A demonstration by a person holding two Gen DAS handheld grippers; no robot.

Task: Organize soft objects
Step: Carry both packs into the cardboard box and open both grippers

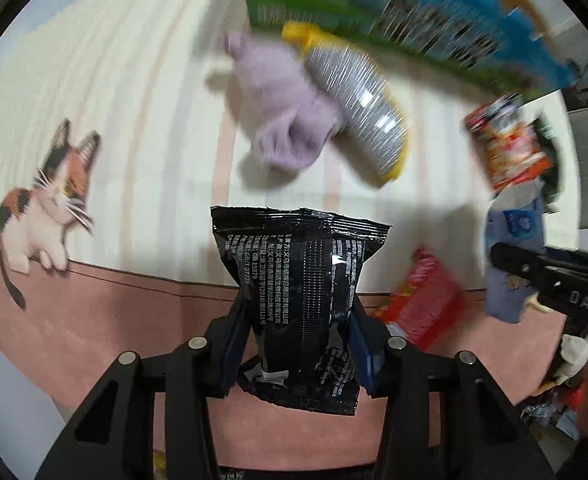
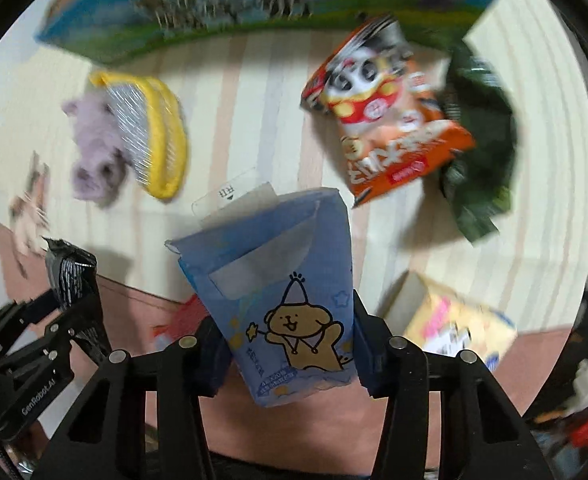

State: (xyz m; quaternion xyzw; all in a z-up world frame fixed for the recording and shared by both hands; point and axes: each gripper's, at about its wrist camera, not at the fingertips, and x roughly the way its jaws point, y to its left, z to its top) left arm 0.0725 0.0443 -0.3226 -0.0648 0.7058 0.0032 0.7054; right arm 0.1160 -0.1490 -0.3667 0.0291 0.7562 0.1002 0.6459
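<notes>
A black foil packet (image 1: pixel 300 312) is clamped between the fingers of the left gripper (image 1: pixel 298 344), which are pressed against its two sides; the packet stands upright, its crimped top edge raised above the striped mat (image 1: pixel 141 128). A blue tissue pack (image 2: pixel 281 300) printed with a bear in a party hat is pinched in the same way by the right gripper (image 2: pixel 289 344), its loose flap turned upward. Both are held clear of the mat.

The striped mat serves as the landmark. On it, toward its far side, a purple plush toy (image 1: pixel 281 112) is seen lying against a yellow-rimmed brush (image 1: pixel 358 108) — the two are touching. Beyond them, at the mat's far edge, a colourful printed box (image 2: pixel 253 4) is placed. To the right on the mat, an orange snack bag (image 2: pixel 390 120) with a panda figure rests partly over a dark green packet (image 2: pixel 482 148). Near the mat's right corner a pale yellow box (image 2: pixel 450 320) is found. A red packet (image 1: pixel 422 304) lies at the mat's near edge, where the cream stripes meet the pink border. A calico cat picture (image 1: pixel 49 204) is printed at the mat's left edge.

Much of the background is smeared by blur — fine print cannot be read.
</notes>
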